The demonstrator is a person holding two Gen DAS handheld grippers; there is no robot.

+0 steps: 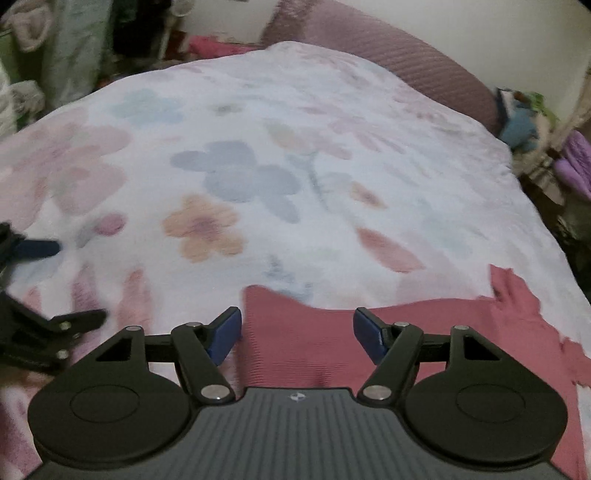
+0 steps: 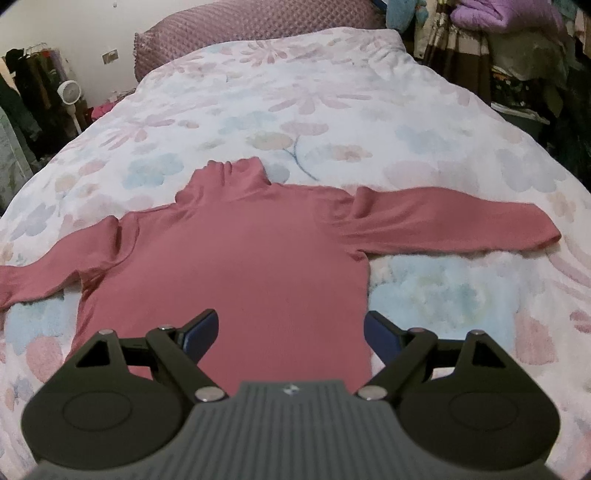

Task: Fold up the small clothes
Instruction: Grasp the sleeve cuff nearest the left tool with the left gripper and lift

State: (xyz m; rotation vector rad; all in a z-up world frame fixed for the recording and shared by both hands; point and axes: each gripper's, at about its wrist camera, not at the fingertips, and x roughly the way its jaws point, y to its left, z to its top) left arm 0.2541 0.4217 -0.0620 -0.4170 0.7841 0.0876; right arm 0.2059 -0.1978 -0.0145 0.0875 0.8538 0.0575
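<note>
Floral bedspread (image 2: 332,110) bears whole sweater (image 2: 258,258) only rightward.

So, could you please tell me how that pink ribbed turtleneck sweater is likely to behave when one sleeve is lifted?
The pink ribbed turtleneck sweater lies flat with soft wrinkles, so it will probably droop limply. It looks thin, likely light. The fluffy floral bedspread may let it drag a little rather than slide freely.

Floral bedspread (image 2: 332,110), mauve headboard (image 2: 229,22), white wall, fan (image 2: 68,92) at left.
</note>
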